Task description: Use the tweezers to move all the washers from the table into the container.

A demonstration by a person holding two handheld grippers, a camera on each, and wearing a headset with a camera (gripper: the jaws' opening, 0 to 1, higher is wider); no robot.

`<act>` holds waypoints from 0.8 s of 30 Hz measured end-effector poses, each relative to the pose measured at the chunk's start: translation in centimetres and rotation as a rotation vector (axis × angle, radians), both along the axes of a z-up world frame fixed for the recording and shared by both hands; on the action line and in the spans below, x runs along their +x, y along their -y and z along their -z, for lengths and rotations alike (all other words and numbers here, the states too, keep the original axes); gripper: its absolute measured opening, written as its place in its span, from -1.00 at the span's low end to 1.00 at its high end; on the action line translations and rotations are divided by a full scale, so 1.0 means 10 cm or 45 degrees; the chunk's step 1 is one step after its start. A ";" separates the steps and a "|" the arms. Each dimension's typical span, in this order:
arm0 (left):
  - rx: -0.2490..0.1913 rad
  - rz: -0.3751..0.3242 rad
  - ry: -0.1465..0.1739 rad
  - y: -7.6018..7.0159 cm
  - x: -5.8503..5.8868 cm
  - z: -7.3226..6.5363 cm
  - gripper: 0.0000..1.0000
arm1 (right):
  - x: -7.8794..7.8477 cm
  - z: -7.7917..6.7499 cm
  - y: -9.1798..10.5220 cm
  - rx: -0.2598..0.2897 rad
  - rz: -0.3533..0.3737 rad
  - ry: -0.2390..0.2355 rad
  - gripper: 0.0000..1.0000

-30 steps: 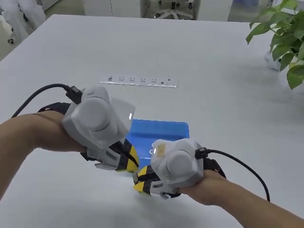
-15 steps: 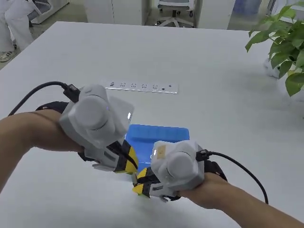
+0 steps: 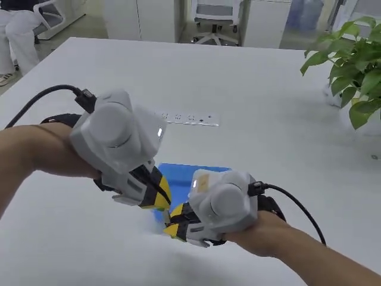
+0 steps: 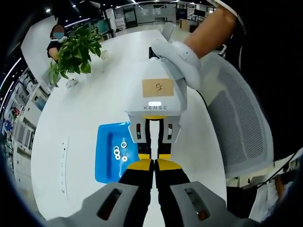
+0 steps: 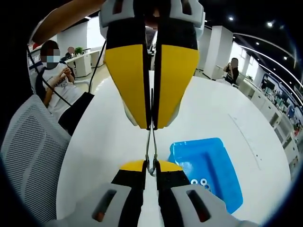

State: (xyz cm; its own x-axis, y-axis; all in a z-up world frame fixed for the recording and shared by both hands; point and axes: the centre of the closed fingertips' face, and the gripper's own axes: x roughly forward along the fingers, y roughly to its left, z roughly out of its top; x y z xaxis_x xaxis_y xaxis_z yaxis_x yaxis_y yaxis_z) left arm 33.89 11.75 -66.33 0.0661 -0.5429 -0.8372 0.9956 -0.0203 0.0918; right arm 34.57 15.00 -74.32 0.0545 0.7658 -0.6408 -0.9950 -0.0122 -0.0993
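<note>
Left gripper [image 4: 154, 165] jaws closed, tip-to-tip with right gripper [image 4: 154, 151]; 4 washers [image 4: 120, 151] in blue container [image 4: 105, 168] on far side.

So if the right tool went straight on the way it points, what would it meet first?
The left tool, facing the right tool nose to nose; the tweezers bridge the gap.
</note>
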 end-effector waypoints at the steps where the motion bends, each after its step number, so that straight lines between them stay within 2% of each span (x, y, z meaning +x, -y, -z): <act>1: 0.001 0.002 0.005 0.00 0.01 -0.02 -0.90 | 0.02 -0.02 0.00 0.006 0.005 0.001 -0.80; 8: 0.011 0.016 0.025 0.00 0.09 -0.08 -0.90 | 0.12 -0.09 0.00 0.015 0.020 0.024 -0.80; 15: 0.005 0.022 0.069 0.03 0.23 -0.13 -0.90 | 0.29 -0.14 0.01 0.013 0.026 0.051 -0.80; 24: 0.000 0.025 0.091 0.05 0.42 -0.10 -0.90 | 0.47 -0.11 0.04 0.002 0.044 0.057 -0.80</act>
